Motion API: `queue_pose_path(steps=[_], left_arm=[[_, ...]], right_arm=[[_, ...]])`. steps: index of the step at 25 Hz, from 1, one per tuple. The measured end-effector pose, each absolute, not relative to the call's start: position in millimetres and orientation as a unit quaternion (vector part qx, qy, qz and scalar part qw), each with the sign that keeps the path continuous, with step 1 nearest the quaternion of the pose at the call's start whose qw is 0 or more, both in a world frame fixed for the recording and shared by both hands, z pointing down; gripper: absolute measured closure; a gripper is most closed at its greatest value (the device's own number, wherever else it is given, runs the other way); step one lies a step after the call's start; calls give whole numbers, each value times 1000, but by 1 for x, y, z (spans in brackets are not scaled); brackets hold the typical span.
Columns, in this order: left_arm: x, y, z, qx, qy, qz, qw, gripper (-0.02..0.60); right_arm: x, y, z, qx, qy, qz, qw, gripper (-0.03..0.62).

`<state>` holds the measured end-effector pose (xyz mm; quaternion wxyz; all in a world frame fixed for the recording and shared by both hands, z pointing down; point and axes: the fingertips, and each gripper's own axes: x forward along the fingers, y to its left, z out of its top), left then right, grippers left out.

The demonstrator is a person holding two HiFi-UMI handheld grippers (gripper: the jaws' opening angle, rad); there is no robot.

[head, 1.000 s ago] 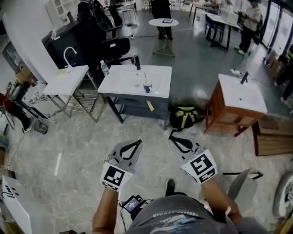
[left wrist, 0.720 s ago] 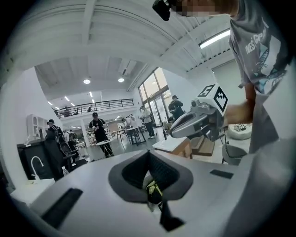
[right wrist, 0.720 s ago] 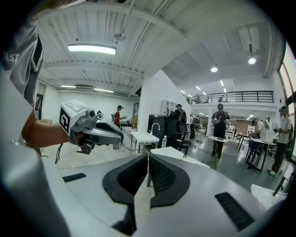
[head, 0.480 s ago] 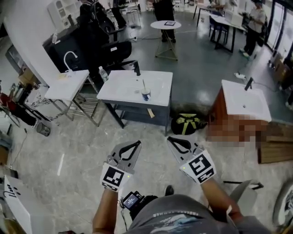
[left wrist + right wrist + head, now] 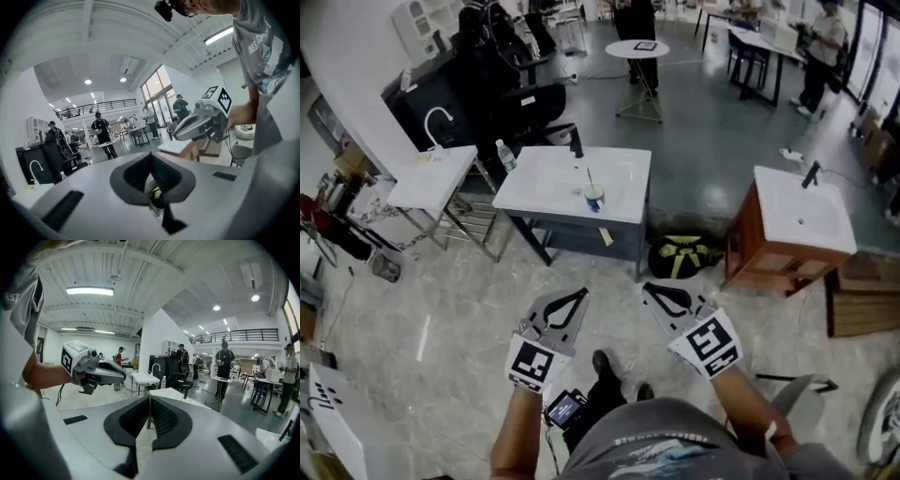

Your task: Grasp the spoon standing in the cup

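spoon [image 5: 590, 177] stands in a small cup [image 5: 594, 198], its handle leaning a little up and away from the person. the cup sits on the white sink counter [image 5: 539, 183], close to the front edge. a black faucet [image 5: 577, 141] rises at the counter's back edge and a water bottle [image 5: 503, 155] stands at its left end. on the floor just right of the counter lies a black and green bag [image 5: 680, 254], and a wood-sided sink cabinet [image 5: 769, 258] stands further right of that.

the person stands on the pale marble floor [image 5: 441, 309], well short of the counter, with one gripper in each hand. the two are held out side by side at about the same height, both pointing toward the counter. the left gripper [image 5: 584, 292] is clenched, its jaw tips meeting with nothing grasped between them. the right gripper [image 5: 647, 287] is likewise clenched and empty, its ribbed pads pressed together along their length. both grippers are well apart from the cup and the spoon, with open floor between them and the counter.
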<state>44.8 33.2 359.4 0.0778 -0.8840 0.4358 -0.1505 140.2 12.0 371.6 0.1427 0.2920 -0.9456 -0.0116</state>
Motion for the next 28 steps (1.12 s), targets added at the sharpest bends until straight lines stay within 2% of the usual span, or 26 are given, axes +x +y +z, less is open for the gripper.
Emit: queue_pose_path(steps=[28], left_arm=[[6,-83,375,-914,377,-133,74,580]], right_arm=[[106,-87,384,354,-921,8,161,560]])
